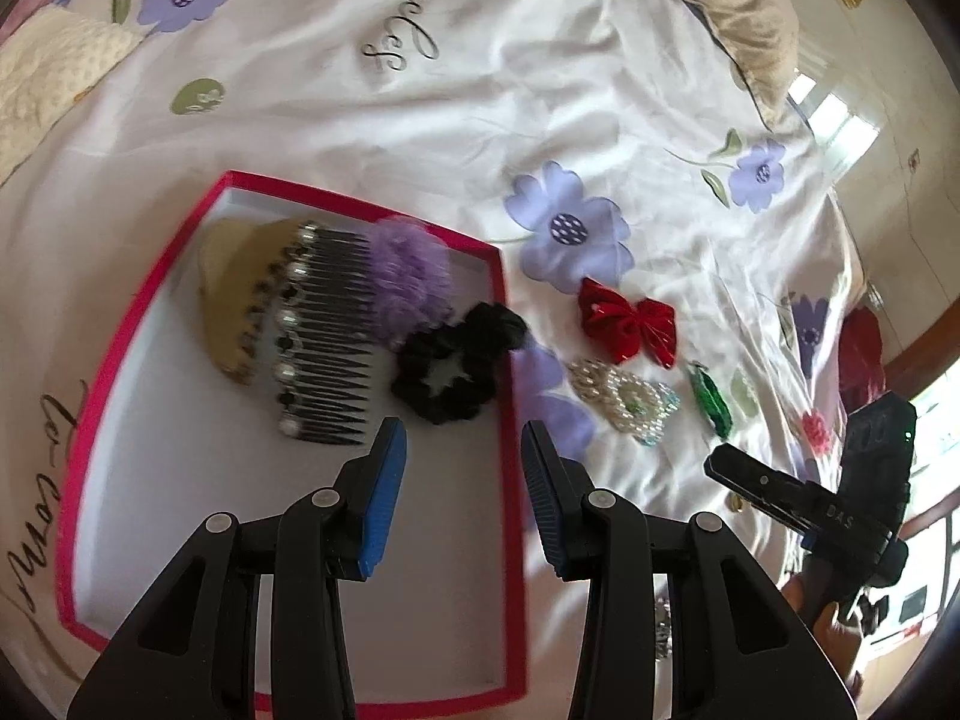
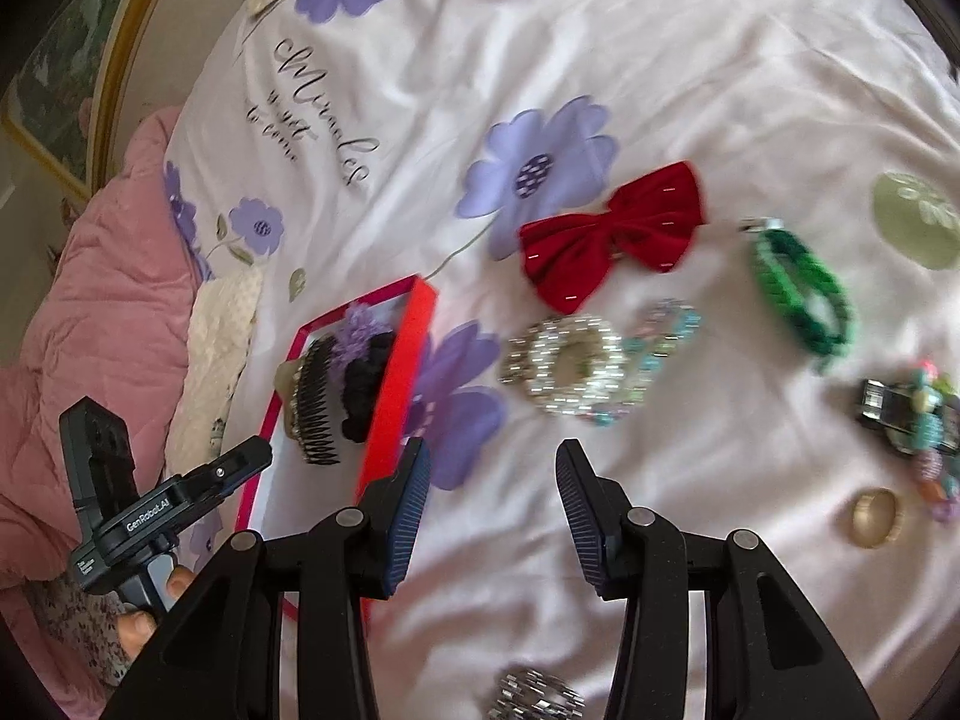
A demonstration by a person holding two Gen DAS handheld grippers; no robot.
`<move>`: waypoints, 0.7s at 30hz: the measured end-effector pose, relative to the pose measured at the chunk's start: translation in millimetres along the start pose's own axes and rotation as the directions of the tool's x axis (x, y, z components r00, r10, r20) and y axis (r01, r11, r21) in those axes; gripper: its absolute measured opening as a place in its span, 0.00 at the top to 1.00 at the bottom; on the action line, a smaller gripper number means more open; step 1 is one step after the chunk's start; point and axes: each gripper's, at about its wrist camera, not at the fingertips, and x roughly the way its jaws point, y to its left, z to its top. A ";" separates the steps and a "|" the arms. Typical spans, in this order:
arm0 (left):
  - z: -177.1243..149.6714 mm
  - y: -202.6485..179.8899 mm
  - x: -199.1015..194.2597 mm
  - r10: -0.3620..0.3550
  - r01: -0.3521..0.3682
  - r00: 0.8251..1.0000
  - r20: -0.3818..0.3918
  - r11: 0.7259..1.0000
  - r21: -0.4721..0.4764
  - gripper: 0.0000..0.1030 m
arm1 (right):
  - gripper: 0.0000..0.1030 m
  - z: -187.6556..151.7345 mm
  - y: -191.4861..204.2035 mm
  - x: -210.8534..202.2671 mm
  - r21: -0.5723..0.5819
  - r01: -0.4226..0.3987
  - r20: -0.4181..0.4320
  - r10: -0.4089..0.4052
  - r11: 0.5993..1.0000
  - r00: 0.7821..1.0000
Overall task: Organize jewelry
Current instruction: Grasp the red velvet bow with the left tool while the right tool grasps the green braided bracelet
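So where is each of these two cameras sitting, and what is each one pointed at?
Left wrist: on the left gripper, looking down at the pink-edged box; its open fingers show, and the right gripper at the right edge.
Right wrist: on the right gripper, facing the bedsheet; open fingers, plus the left gripper and a hand.
Shared: box, red bow, beaded bracelet, green bracelet.

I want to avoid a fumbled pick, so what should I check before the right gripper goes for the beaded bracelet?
1. Right gripper empty, jaws apart: ok.
2. Beaded bracelet lying free on the bedsheet: not ok, a turquoise bracelet touches it.
3. Red bow clear of it: ok.
4. Free floor in the red box: ok.
5. Left gripper empty above the box: ok.
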 end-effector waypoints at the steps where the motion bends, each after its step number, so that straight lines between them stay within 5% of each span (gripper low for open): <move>1: -0.8 -3.8 1.1 -0.002 0.002 1.000 -0.004 1.000 0.006 0.63 | 0.55 -0.4 -4.4 -3.3 0.007 0.008 0.004 -0.008 1.000 1.000; 11: -10.5 -51.7 17.3 -0.059 0.063 0.996 -0.060 0.996 0.070 0.57 | 0.55 -2.6 -65.0 -45.4 0.125 0.090 0.067 -0.098 0.988 0.993; 21: -9.3 -84.1 43.5 -0.027 0.042 0.994 -0.110 0.990 0.135 0.57 | 0.55 12.9 -88.6 -55.8 0.158 0.126 0.099 -0.143 0.979 0.985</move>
